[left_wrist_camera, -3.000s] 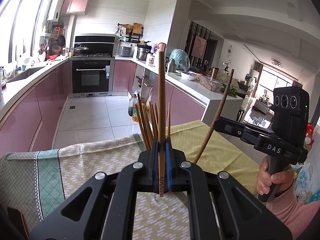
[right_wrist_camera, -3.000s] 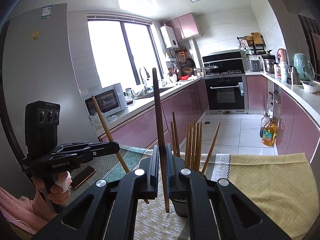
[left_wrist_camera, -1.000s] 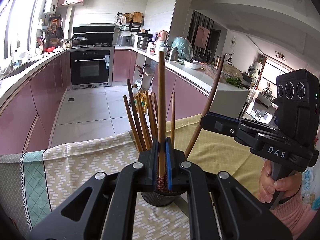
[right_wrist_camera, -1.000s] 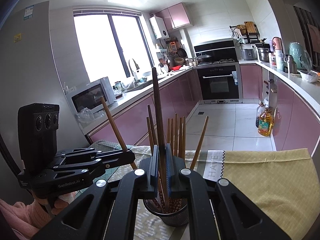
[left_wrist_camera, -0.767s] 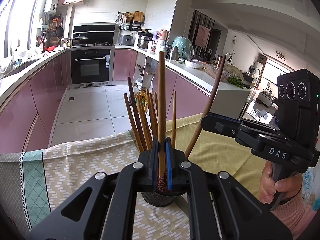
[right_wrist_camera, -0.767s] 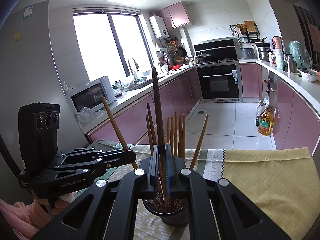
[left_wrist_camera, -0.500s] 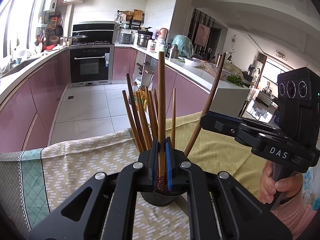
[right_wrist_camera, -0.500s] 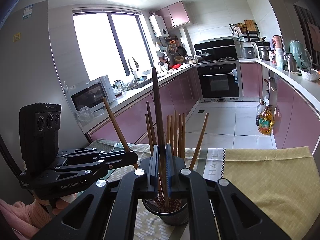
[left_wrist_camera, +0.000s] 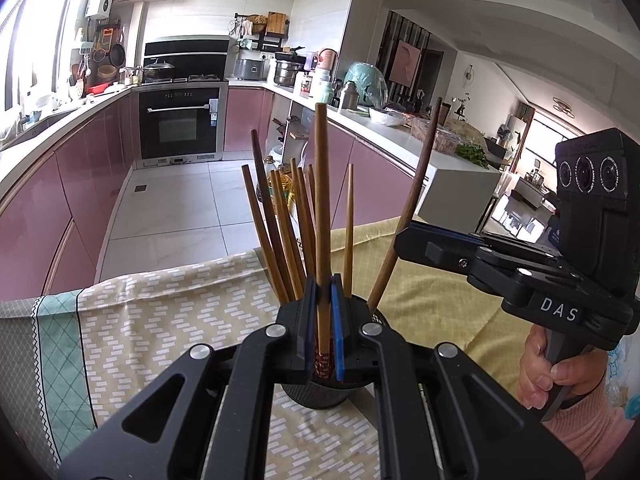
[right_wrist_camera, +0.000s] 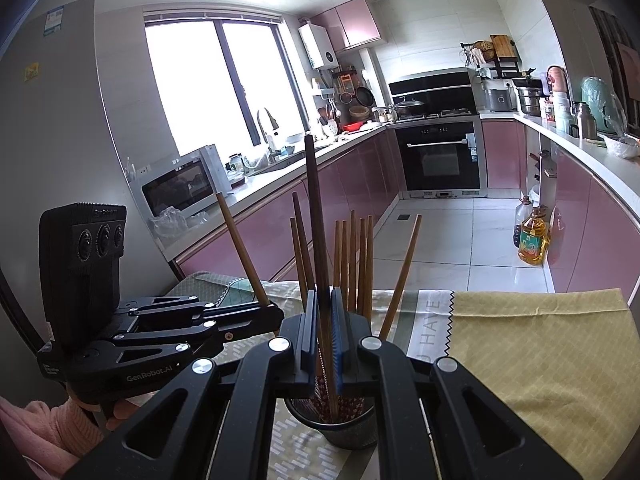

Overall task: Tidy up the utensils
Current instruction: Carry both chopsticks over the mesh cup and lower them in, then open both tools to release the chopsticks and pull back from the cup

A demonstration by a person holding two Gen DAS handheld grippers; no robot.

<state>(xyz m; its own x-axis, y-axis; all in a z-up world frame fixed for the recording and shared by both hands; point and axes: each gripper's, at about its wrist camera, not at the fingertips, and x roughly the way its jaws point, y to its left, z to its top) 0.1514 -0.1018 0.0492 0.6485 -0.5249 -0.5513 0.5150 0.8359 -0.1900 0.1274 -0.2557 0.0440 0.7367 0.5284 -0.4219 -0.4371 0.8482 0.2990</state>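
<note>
Left wrist view: left gripper (left_wrist_camera: 324, 312) pinches a light chopstick (left_wrist_camera: 321, 208) upright, its tip down in the mesh holder (left_wrist_camera: 316, 390) at 6 o'clock among the standing chopsticks (left_wrist_camera: 280, 232). The right gripper (left_wrist_camera: 400, 240), in from 3 o'clock, pinches a dark chopstick (left_wrist_camera: 412, 204) leaning into the same holder on the tablecloth (left_wrist_camera: 168, 320). Step in hand looks like the drop-in; next calls for both grippers to let go, then lift clear without snagging neighbours.

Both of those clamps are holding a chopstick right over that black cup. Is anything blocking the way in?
Nothing solid covers the black mesh cup. The left gripper and right gripper each hold a chopstick whose lower end already dips at the mouth. Only the chopsticks already standing in it crowd the opening.
</note>
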